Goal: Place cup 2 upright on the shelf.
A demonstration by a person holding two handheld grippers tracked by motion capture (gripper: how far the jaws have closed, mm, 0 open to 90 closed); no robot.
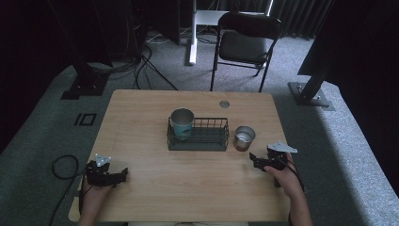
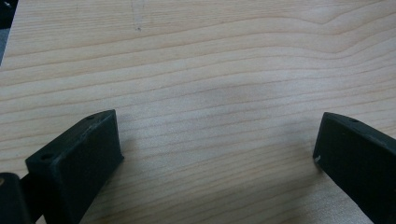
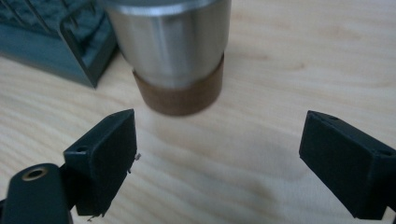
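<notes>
Two hand-held grippers, both with jaws apart: right hand-held gripper [image 1: 258, 163] faces the steel cup [image 1: 244, 137] beside the basket [image 1: 198, 136], toward the tabletop's [image 1: 141, 117] right edge. A sloppy approach could tip it.

The left hand-held gripper [image 1: 123, 175] is black and blocky, with a pale grey three-cornered plate [image 1: 102, 159] on top and a black cable [image 1: 59, 165] looping off past the counter's [image 1: 141, 108] left edge. The right hand-held gripper [image 1: 255, 161] matches it, topped by its own grey plate [image 1: 282, 148]. Up close, each jaw is a matte black block with small round holes in its upper face. Both forearms are bare, without sleeves.
</notes>
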